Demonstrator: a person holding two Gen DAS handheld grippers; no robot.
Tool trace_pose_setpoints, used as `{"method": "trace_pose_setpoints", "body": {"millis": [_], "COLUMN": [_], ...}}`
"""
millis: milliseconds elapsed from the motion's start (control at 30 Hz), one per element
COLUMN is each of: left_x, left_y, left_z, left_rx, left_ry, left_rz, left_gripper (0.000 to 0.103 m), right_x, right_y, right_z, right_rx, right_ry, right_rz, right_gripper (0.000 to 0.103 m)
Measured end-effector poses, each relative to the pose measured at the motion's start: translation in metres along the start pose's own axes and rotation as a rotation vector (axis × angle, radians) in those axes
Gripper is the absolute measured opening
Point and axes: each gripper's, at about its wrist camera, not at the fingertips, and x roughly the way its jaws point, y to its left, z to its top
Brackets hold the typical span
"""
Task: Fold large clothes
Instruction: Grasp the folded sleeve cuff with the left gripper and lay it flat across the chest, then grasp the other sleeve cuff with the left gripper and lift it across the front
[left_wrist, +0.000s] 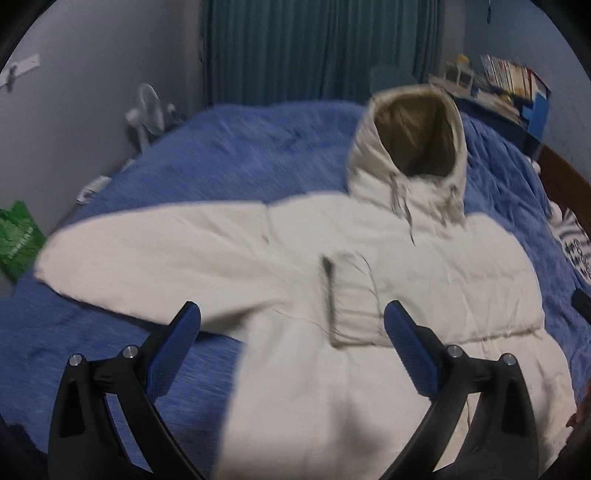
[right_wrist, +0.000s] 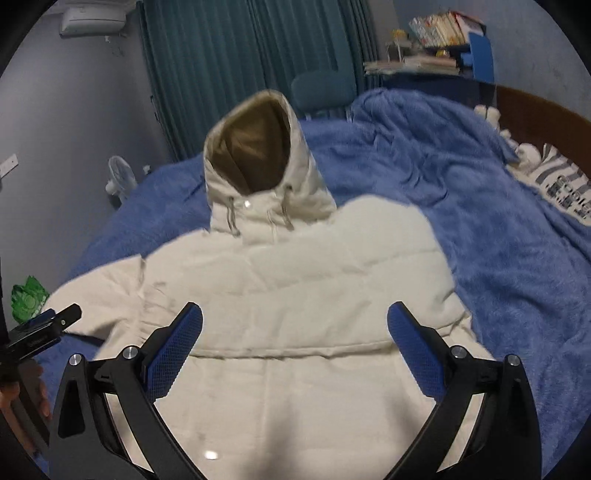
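Bedroom with grey-blue walls, teal curtains (right_wrist: 236, 66) at the far side, a bed under a blue blanket (left_wrist: 229, 155) filling most of both views. Spread front-up across that blanket, a cream hooded puffer jacket (left_wrist: 295, 258), hood (left_wrist: 410, 136) toward the curtains, hem toward the cameras. Hood standing open, tan lining showing, drawcords (right_wrist: 286, 212) hanging at the collar. One sleeve (left_wrist: 155, 251) stretched flat toward the green bag (left_wrist: 16, 240) at the bed's edge; the other folded across the chest, cuff (left_wrist: 347, 299) near the middle of the body.

Held above the jacket's lower half, the left gripper (left_wrist: 291, 332), blue-padded fingers (left_wrist: 173, 354) spread wide, nothing between them, one pad over blanket, the other over cream fabric. Likewise poised over the hem area, the right gripper (right_wrist: 295, 332), fingers (right_wrist: 415, 354) parted wide and empty, both over the jacket. At the left edge of the right wrist view, part of the left gripper and the hand (right_wrist: 22, 398) holding it.

Beside the bed, a white standing fan (left_wrist: 147, 110). High on the wall, an air conditioner (right_wrist: 94, 20). Past the far corner of the bed, a blue shelf with books (right_wrist: 439, 27) and a teal chair back (right_wrist: 325, 90). On the bed's right side, a striped printed cloth (right_wrist: 565, 181) against a brown headboard (right_wrist: 535, 107).
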Motion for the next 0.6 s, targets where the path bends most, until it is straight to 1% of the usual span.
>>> {"method": "trace_pose_setpoints", "body": {"millis": [67, 100, 167, 233, 267, 300, 333, 400, 433, 467, 500, 567, 600], "left_x": [-0.008, -0.010, -0.011, -0.006, -0.001, 0.006, 0.011, 0.031, 0.036, 0.045, 0.049, 0.061, 0.065], "left_y": [0.012, 0.020, 0.037, 0.053, 0.068, 0.083, 0.093, 0.127, 0.138, 0.158, 0.172, 0.206, 0.220], "left_z": [0.007, 0.010, 0.010, 0.006, 0.001, -0.003, -0.006, -0.014, -0.017, -0.023, -0.026, -0.032, -0.033], "left_rx": [0.015, 0.019, 0.042, 0.055, 0.050, 0.036, 0.026, -0.015, -0.030, -0.059, -0.079, -0.120, -0.134], "left_ry": [0.001, 0.003, 0.009, 0.022, 0.031, 0.047, 0.065, 0.116, 0.127, 0.134, 0.134, 0.133, 0.129], "left_rz": [-0.003, -0.004, -0.011, 0.002, 0.006, 0.009, 0.020, 0.068, 0.075, 0.083, 0.097, 0.161, 0.180], "left_gripper": [0.095, 0.095, 0.095, 0.095, 0.095, 0.095, 0.095, 0.095, 0.095, 0.095, 0.095, 0.095, 0.095], "right_x": [-0.013, -0.017, -0.018, -0.014, -0.009, -0.003, -0.001, 0.000, 0.002, 0.004, 0.009, 0.019, 0.023], "right_y": [0.011, 0.015, 0.019, 0.023, 0.025, 0.029, 0.032, 0.038, 0.042, 0.044, 0.047, 0.051, 0.052], "right_z": [0.000, -0.006, -0.025, -0.043, -0.049, -0.052, -0.052, -0.052, -0.052, -0.052, -0.054, -0.059, -0.061], "right_rx": [-0.031, -0.060, -0.120, -0.167, -0.173, -0.160, -0.146, -0.141, -0.156, -0.170, -0.190, -0.224, -0.234], "right_ry": [0.009, 0.033, 0.093, 0.114, 0.134, 0.170, 0.180, 0.147, 0.134, 0.130, 0.136, 0.159, 0.167], "right_rz": [0.014, 0.005, -0.038, -0.068, -0.067, -0.043, -0.019, 0.019, 0.020, 0.015, -0.001, -0.002, -0.006], "right_gripper": [0.097, 0.097, 0.097, 0.097, 0.097, 0.097, 0.097, 0.097, 0.097, 0.097, 0.097, 0.097, 0.097]}}
